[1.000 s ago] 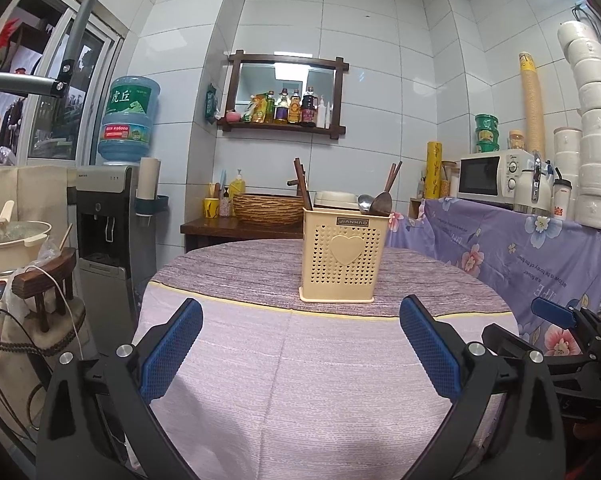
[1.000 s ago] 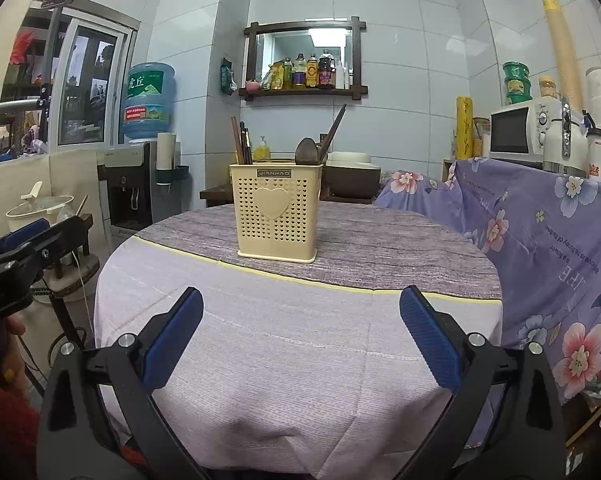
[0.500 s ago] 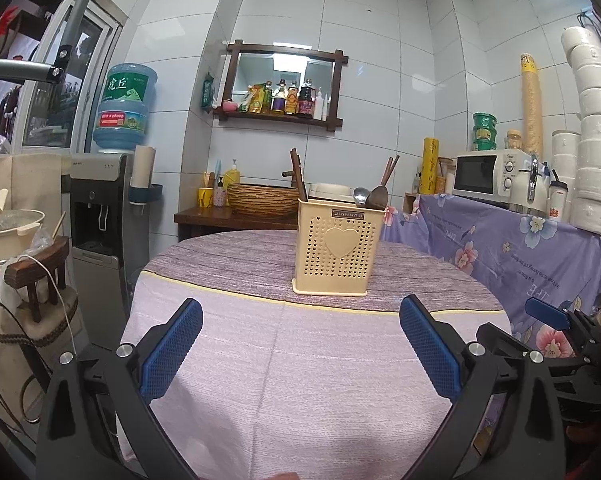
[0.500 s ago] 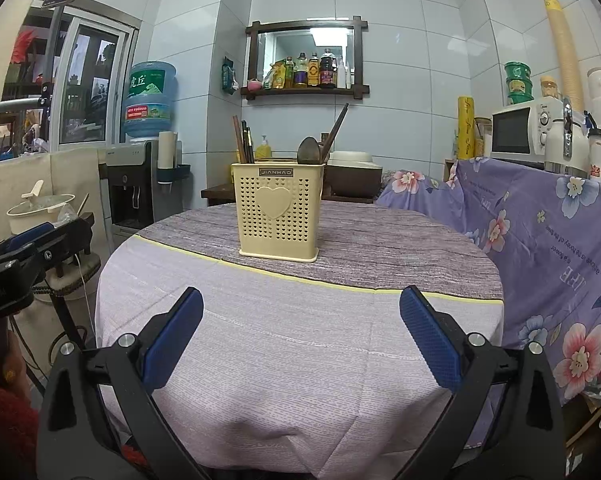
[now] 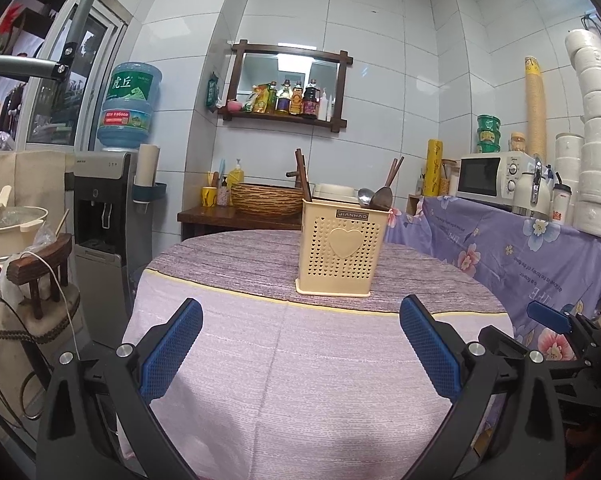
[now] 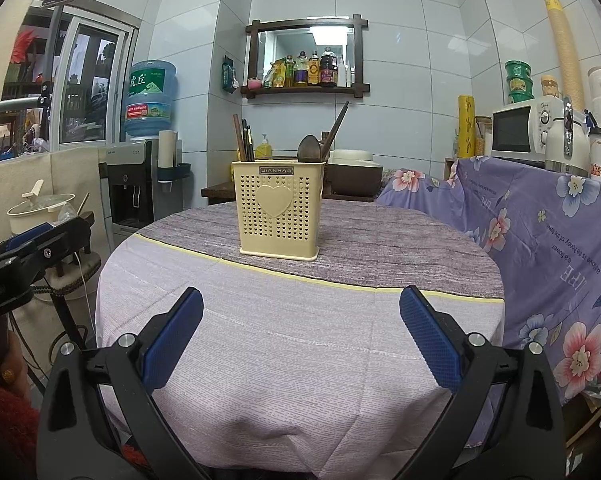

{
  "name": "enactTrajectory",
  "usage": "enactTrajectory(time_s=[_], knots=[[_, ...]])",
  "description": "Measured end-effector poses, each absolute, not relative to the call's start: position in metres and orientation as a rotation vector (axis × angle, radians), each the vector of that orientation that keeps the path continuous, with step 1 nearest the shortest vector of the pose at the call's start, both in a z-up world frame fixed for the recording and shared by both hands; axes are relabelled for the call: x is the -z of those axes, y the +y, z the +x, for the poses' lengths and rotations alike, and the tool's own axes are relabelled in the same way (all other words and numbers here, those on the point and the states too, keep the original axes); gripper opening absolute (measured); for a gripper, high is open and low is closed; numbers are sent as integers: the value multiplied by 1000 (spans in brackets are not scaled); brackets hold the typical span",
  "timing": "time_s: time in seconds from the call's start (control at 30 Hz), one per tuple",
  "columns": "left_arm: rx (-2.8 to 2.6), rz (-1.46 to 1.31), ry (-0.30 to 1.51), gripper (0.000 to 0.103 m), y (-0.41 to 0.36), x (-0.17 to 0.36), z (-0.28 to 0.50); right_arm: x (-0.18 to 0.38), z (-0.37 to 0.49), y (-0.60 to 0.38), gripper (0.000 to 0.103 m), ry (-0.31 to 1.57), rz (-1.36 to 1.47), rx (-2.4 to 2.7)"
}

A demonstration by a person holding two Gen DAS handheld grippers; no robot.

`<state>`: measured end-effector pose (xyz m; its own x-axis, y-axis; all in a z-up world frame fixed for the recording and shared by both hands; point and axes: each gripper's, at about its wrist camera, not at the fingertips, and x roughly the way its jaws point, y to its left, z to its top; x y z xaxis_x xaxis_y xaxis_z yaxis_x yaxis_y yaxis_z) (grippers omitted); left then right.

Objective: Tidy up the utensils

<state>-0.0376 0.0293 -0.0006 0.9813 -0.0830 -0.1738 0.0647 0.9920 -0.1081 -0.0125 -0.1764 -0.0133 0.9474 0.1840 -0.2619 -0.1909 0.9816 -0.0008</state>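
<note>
A cream perforated utensil holder (image 5: 340,248) with a heart on its front stands upright on the round table (image 5: 284,360); it also shows in the right wrist view (image 6: 278,208). Chopsticks (image 6: 244,138) stick up at its left side, and spoons (image 5: 374,198) and more chopsticks at its right. My left gripper (image 5: 300,344) is open and empty, well short of the holder, above the table's near part. My right gripper (image 6: 300,336) is open and empty, also well short of the holder.
The table (image 6: 300,340) wears a lilac cloth. A counter under a purple floral cloth (image 6: 540,232) with a microwave (image 6: 524,132) stands at the right. A water dispenser (image 5: 100,208) and a pot (image 5: 8,224) stand at the left. A side table with a wicker basket (image 5: 266,200) stands behind.
The left wrist view has shifted a little: the holder now sits slightly higher and more to the left of the frame. The right gripper has barely moved. Both stay open.
</note>
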Motion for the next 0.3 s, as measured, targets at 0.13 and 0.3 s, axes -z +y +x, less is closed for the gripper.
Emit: enactTrajectory(time_s=[0.13, 0.3], knots=[[73, -99, 180, 98, 28, 0, -38, 14, -12, -176, 97, 263, -27, -191], [71, -104, 186, 98, 29, 0, -36, 16, -13, -176, 97, 268, -26, -191]])
